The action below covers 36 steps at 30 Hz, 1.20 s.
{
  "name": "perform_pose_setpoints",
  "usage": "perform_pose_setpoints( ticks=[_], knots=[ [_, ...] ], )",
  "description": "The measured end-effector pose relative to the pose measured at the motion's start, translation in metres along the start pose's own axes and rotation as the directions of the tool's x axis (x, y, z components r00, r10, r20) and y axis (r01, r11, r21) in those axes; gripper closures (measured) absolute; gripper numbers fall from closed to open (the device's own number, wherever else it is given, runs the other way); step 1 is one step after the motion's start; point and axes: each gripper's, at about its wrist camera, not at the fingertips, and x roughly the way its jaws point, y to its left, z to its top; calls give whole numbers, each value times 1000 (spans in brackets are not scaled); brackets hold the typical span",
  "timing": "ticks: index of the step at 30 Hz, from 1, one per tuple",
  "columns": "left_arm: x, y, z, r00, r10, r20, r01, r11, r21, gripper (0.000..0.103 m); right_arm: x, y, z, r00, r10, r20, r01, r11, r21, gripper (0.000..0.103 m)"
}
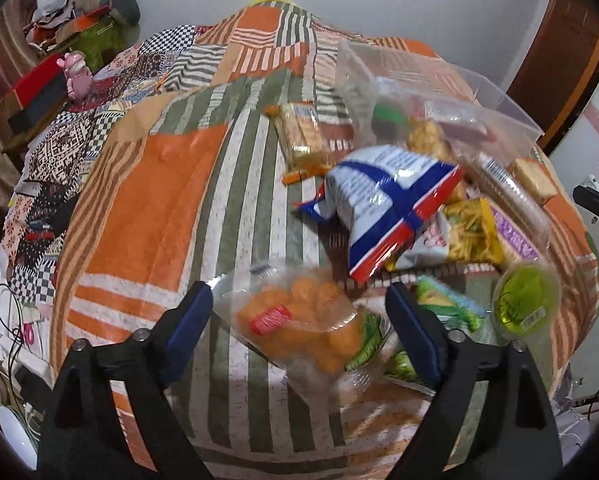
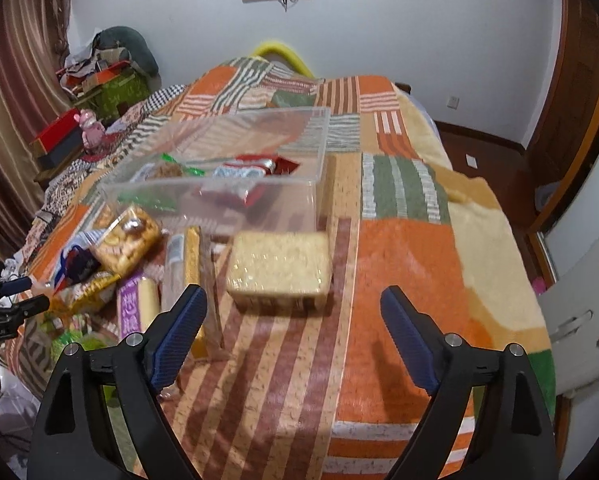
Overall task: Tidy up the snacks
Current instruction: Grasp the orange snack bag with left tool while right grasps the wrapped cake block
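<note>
- Both tongs stand with jaws apart and nothing clamped: the left gripper (image 1: 299, 324) frames a clear bag of orange puffs (image 1: 299, 328) without the pads pressing on it, and the right gripper (image 2: 293, 328) hangs over bare blanket (image 2: 399, 260), short of the tan cracker block (image 2: 278, 270).
- Landmark: clear plastic bin (image 2: 219, 168), on the blanket and already holding a few packets, one of them red.
- Left of the bin, loose snacks are heaped together: a blue, white and red chip bag (image 1: 383, 208), a yellow packet (image 1: 471, 232), a sleeve of biscuits (image 1: 511, 192) and a green-lidded cup (image 1: 525, 300).
- Risk, left side: the puff bag is slick and air-filled. A close on its loose film, rather than its body, would likely let it slide out or crush the contents.
- Risk, left side: a green packet (image 1: 447, 304) lies just beside the right-hand pad. A careless close could catch it too and drag two items.
- Risk, near the bin's front wall: the cracker block lies just in front of it, and a clear sleeve lies beside the left-hand pad of the right gripper. A crooked approach could shove the block against the wall or trap the sleeve.
- Risk, general: the blanket is soft and uneven. Pressing down may tilt items or snag fabric.
- Both views are blurred; exact contact cannot be confirmed.
</note>
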Motion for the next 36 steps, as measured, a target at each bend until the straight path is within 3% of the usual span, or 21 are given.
perform_pose_setpoints(
  ticks=[5, 9, 14, 19, 22, 25, 36],
  knots=[
    [9, 2, -4, 1000, 5, -5, -5, 1000, -23, 5, 13, -3, -4, 999, -2, -36, 2, 1000, 17, 12],
    [26, 6, -7, 998, -18, -61, 15, 999, -50, 5, 24, -2, -1, 999, 1, -52, 0, 1000, 25, 9],
    [30, 8, -9, 999, -10, -32, 8, 998, -55, 6, 38, 2, 3, 998, 5, -70, -3, 1000, 29, 6],
    [29, 10, -5, 1000, 4, -3, -4, 1000, -30, 33, 53, 5, 3, 994, 19, -111, -15, 999, 36, 6],
    [30, 16, -1, 1000, 6, 3, -6, 999, -42, 42, 56, 4, 3, 993, 14, -119, -9, 999, 43, 7],
    [28, 21, 1, 1000, 7, 9, -6, 999, -52, 44, 54, 1, 3, 992, 42, -117, -37, 998, 45, 19],
    [-1, 17, 19, 995, 34, 96, -31, 999, -24, 44, 32, -4, 5, 998, 28, -56, -25, 998, 55, 21]
  ],
)
